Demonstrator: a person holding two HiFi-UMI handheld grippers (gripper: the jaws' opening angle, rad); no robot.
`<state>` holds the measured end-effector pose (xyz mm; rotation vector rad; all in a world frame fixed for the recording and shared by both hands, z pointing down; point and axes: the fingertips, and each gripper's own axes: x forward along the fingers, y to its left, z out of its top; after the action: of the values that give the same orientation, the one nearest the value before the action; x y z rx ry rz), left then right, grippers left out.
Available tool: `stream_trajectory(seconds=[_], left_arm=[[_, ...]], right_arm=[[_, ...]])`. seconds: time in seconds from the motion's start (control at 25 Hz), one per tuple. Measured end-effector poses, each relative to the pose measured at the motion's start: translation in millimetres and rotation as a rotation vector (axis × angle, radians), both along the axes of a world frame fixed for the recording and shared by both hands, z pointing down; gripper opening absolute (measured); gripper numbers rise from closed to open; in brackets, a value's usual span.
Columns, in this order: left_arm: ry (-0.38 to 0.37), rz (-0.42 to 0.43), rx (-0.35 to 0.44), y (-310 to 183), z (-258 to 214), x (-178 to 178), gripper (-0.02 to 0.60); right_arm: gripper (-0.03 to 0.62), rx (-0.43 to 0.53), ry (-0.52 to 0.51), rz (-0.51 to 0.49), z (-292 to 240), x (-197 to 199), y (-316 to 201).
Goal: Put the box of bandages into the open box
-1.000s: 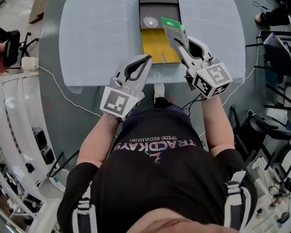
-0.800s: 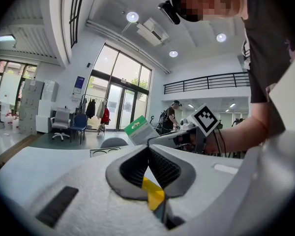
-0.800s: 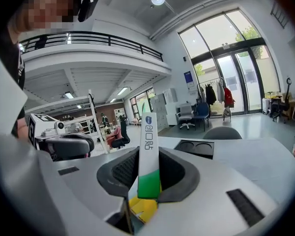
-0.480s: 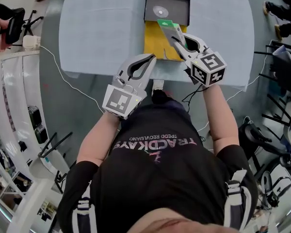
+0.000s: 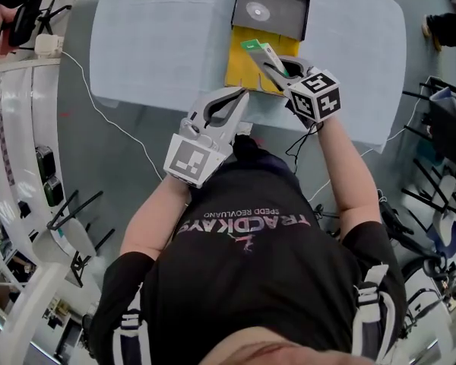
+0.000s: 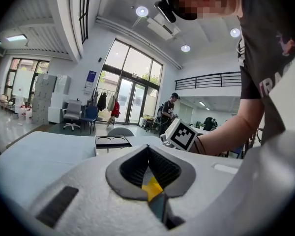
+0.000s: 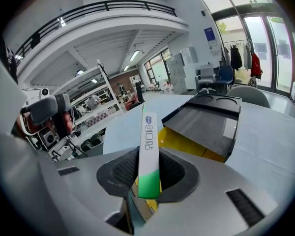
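The box of bandages (image 5: pixel 258 52), slim, white with a green end, stands on edge between the pads of my right gripper (image 5: pixel 276 67), which is shut on it. It hangs tilted over the near part of the open box's yellow tray (image 5: pixel 242 68); the black lid (image 5: pixel 272 10) lies beyond. In the right gripper view the box of bandages (image 7: pixel 148 151) points up and forward from my right gripper (image 7: pixel 148 175), with the yellow tray (image 7: pixel 184 141) just ahead. My left gripper (image 5: pixel 238 94) is shut with nothing in it, at the table's near edge, left of the tray.
A pale blue cloth covers the table (image 5: pixel 159 44). A white cable (image 5: pixel 114 120) trails over the floor on the left, beside white shelving (image 5: pixel 15 166). Chairs and stands (image 5: pixel 441 112) crowd the right. Office chairs (image 6: pixel 81 117) and a person (image 6: pixel 168 113) stand far off.
My right gripper has sunk with the box of bandages and tipped down, moving in over the yellow tray. My left gripper has dropped a little and stays shut.
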<state>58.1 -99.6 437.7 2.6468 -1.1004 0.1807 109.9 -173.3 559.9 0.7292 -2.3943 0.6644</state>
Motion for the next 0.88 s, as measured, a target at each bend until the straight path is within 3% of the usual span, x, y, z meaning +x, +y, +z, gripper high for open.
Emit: stream_trajectory(seconds=[0.36,0.88], left_arm=[[0.009,-0.029,-0.021,4,13,-6,0.017],[0.013,-0.051,-0.036,19,15,-1,0.017]], right_arm=[[0.091,-0.142,0.137,-0.161,48,-20,12],[0.091,-0.267,0.285,-0.346,81,-13,32]])
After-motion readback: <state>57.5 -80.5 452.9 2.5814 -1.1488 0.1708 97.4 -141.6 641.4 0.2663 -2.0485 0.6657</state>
